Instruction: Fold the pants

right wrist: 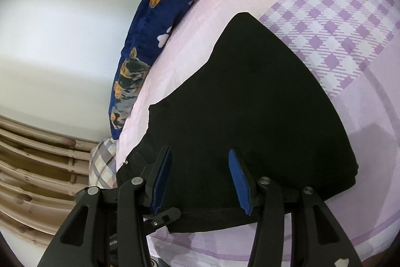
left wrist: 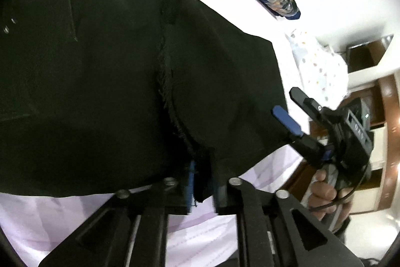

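The black pants lie spread on a pink and lilac bed sheet, with a frayed seam running down their middle. At the near edge my left gripper is shut on a bunched fold of the pants, and its fingertips are buried in the cloth. My right gripper sits at the pants' right edge, held by a hand. In the right wrist view the pants fill the middle, and the right gripper stands open just above them, with its blue pads apart and pinching nothing.
A dark blue blanket with orange and grey print lies along the bed's far side by a pale wall. A checked lilac panel covers part of the sheet. A white dotted cloth and wooden furniture stand beyond the bed's edge.
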Available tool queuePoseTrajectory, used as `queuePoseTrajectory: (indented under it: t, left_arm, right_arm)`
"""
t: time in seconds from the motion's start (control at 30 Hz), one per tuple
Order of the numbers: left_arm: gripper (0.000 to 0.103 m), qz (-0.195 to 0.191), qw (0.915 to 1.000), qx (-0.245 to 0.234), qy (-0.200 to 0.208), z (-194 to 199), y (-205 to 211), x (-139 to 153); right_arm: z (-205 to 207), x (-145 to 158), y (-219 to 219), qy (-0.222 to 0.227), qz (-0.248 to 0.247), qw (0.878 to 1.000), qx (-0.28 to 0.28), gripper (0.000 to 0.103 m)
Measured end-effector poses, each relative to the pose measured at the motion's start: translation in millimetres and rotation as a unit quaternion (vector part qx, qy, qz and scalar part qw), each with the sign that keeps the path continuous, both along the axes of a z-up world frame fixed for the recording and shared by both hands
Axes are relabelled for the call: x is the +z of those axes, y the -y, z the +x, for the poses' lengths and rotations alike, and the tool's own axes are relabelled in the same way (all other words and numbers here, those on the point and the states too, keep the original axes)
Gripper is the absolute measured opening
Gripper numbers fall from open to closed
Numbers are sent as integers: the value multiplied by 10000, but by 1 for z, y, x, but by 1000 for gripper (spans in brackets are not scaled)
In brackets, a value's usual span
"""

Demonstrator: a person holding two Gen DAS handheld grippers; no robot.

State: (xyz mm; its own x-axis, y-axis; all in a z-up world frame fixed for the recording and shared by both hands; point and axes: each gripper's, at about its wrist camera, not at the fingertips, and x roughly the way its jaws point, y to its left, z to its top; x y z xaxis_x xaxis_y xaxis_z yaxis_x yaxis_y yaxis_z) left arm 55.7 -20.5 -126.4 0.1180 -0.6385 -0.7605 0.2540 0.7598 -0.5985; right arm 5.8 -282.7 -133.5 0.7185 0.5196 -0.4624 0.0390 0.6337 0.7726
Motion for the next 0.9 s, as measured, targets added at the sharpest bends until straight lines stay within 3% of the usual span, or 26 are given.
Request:
queuePoseTrajectory:
  t: [0.17, 0.23, 0.3, 0.4, 0.57, 0.7, 0.8, 0.9]
  left_arm:
    - [25, 375, 9980, 101, 493, -3, -16, 10]
    - [32, 557, 9953, 298, 738, -3, -28, 15]
    - [40, 869, 9887, 573, 1079, -4, -40, 21]
    - [43, 1262, 9771, 891, 1465, -4, -57, 27]
    - [44, 1563, 9661, 1305, 1589, 3, -86, 26]
    - [45, 1573, 9647, 1510, 1477, 7, -103, 21]
    - [45, 1585, 9620, 1634, 1506, 5, -113, 22]
    - [45, 1740, 9534, 1773, 1715, 1, -122, 27]
  right_arm:
    - [13, 5, -14, 35, -364, 9993, 76, 46]
    - [25, 5, -24, -4, -505, 9986, 165, 45]
    - [35, 2, -34, -38, -502, 9983, 301, 41]
    - [52, -6, -54, -177, -441, 9971, 590, 38]
    - [72, -7, -96, -169, -636, 9918, 1100, 38]
    - [88, 0, -119, -197, -811, 9871, 1366, 37]
    - [95, 15, -120, -29, -794, 9880, 1324, 37]
    - [103, 34, -109, 205, -818, 9919, 953, 37]
